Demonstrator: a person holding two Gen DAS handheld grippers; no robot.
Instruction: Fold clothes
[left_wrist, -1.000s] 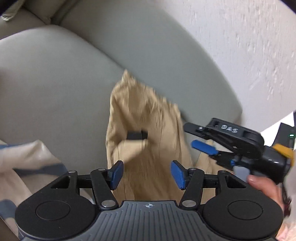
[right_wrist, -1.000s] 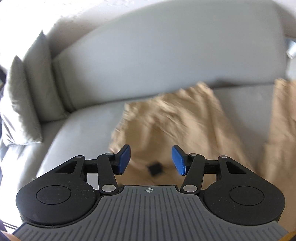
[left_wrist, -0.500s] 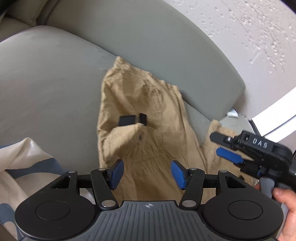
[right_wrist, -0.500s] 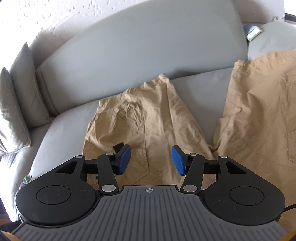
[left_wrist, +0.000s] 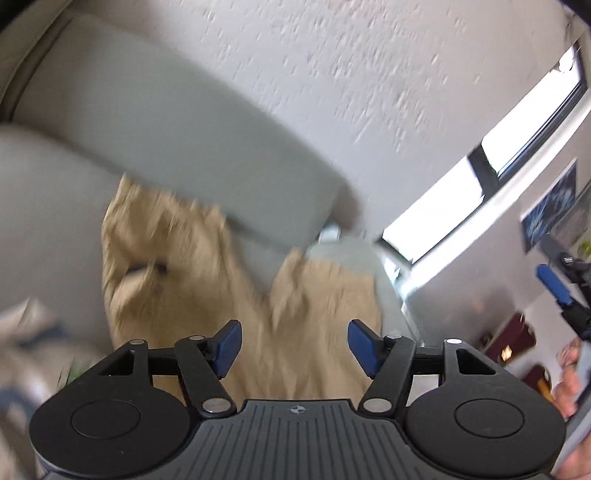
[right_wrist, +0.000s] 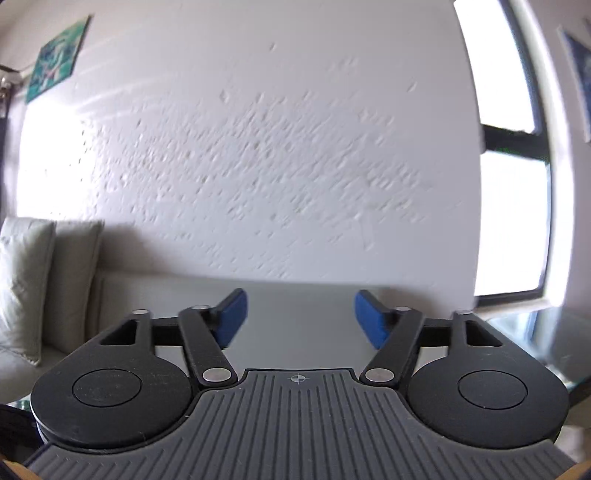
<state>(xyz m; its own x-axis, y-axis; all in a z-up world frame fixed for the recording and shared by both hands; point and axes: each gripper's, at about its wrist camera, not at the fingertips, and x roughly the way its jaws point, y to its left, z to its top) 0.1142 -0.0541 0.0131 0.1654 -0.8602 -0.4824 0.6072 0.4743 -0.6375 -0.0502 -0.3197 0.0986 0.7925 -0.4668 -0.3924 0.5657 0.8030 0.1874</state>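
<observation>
- Left gripper (left_wrist: 294, 345): fingers spread, empty, above tan trousers (left_wrist: 207, 280) lying on the grey sofa (left_wrist: 66, 206) seat.
- Right gripper (right_wrist: 301, 320): fingers spread, empty, facing the white wall (right_wrist: 277, 147).

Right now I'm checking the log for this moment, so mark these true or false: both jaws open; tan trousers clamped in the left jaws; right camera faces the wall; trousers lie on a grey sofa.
1. Both jaws are open: true; left gripper and right gripper hold nothing.
2. The left jaws clamp the tan trousers: false; they lie loose beyond it.
3. The right camera faces the wall: true.
4. The trousers lie on a grey sofa: true.
</observation>
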